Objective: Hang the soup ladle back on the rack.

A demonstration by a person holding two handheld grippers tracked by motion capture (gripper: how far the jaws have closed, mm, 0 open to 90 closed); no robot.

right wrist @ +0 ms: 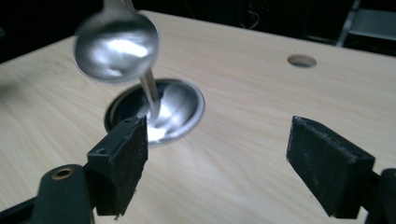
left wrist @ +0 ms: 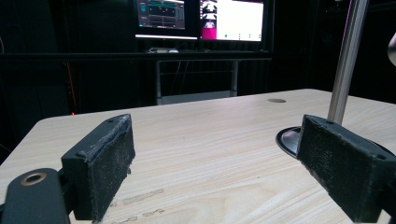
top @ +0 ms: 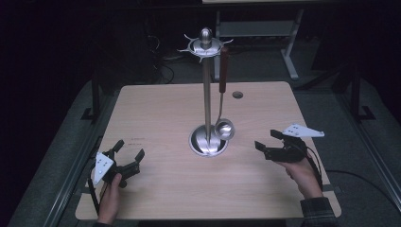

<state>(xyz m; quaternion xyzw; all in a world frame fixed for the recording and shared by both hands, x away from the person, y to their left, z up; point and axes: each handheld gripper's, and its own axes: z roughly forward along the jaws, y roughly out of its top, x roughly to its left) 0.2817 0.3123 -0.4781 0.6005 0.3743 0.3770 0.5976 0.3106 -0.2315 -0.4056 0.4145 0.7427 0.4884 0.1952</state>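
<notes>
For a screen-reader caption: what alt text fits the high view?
A metal utensil stand rises mid-table with a ladle hanging from its top rack. A person's hands hold the left gripper and right gripper, fingers open, either side on the wooden table.

Light wood table (top: 156,189), round hole (top: 238,95) toward the upper right. Dead center, a steel stand (top: 207,106) sitting on its round base. Faint scuffs lower left.
</notes>
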